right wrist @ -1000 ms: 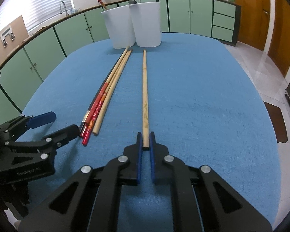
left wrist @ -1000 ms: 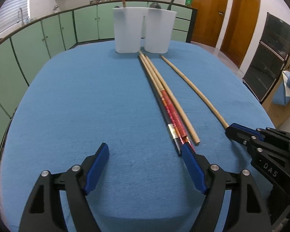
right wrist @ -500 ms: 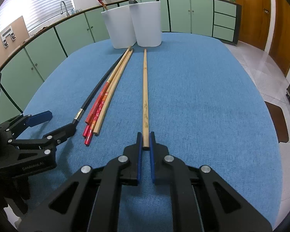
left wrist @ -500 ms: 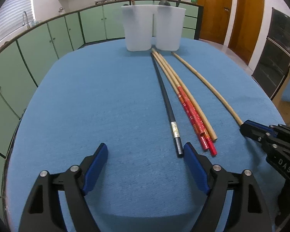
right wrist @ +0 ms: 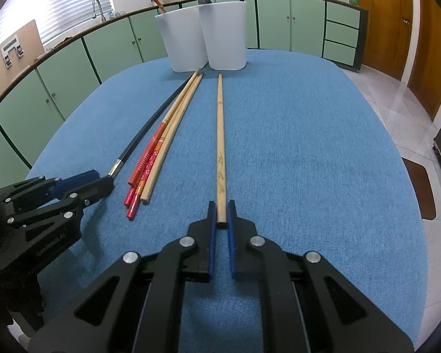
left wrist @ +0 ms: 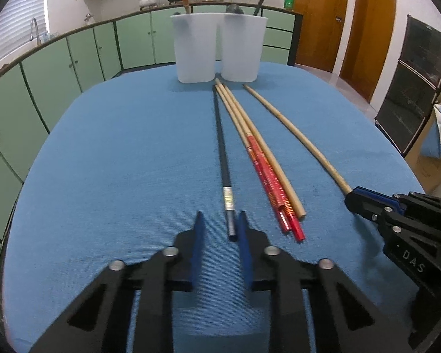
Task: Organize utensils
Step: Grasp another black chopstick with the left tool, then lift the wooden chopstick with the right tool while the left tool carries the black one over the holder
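Several long chopsticks lie lengthwise on a blue table. My left gripper (left wrist: 219,220) is half closed around the near end of a black chopstick (left wrist: 222,150); its right pad touches it, and a gap remains on the left. Beside it lie two red-handled chopsticks (left wrist: 267,176) and a plain wooden one (left wrist: 275,167). My right gripper (right wrist: 221,211) is shut on the near end of a separate wooden chopstick (right wrist: 220,135), which rests on the table. Two white cups (left wrist: 194,50) (left wrist: 241,48) stand at the far edge with utensils in them.
The blue table (left wrist: 117,161) ends in rounded edges close to both grippers. Green cabinets (left wrist: 58,64) run along the left and back. Wooden doors (left wrist: 320,17) and a dark cabinet (left wrist: 417,88) stand to the right. The right gripper shows in the left wrist view (left wrist: 402,223).
My left gripper moved right onto the black chopstick and its jaws narrowed from wide open to almost closed around its end. The black chopstick has swung apart from the red ones. My right gripper has not moved.
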### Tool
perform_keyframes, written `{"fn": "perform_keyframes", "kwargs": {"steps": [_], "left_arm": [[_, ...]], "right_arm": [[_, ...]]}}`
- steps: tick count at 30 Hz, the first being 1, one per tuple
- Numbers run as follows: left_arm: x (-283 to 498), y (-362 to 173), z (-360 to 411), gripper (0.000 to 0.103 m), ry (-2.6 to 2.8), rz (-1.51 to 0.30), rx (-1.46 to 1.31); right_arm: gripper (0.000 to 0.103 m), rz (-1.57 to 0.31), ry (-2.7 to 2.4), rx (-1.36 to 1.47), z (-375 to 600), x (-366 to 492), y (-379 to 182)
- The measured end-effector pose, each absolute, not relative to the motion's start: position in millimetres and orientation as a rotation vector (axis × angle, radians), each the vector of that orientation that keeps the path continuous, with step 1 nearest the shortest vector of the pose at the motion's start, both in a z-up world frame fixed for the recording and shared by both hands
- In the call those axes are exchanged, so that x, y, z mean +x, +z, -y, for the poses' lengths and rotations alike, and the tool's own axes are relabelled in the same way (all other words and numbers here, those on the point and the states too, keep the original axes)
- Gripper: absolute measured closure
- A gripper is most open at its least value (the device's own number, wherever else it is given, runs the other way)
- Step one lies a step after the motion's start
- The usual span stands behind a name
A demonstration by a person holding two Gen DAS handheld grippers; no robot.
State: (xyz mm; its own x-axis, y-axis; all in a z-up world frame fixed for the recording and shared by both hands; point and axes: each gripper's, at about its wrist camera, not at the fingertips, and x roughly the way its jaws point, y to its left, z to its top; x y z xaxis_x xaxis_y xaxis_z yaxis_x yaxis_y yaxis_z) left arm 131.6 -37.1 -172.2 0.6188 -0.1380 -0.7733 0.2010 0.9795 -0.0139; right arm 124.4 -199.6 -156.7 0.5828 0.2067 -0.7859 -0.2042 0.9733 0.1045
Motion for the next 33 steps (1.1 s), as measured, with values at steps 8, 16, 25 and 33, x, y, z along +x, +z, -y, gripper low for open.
{"fn": "perform_keyframes", "kwargs": {"steps": [8,16,25,33], "left_arm": [[131,-170,37,0.096,-0.201,-0.880,0.060],[119,-142,27,0.096,-0.185,-0.818,0.066],[108,-78,15,0.097,-0.196,-0.666,0.049],[124,-22,9,0.097,-0.225,-0.540,0.036]], "right_arm": [[0.097,-0.907,0.241,0.003,198,122,-154],[0.097,-0.843,0.246,0.031,206,113,-134],[0.097,-0.711,0.262,0.051,221,108,-77],[0.097,-0.601,0.306,0.055,226,122,-14]]}}
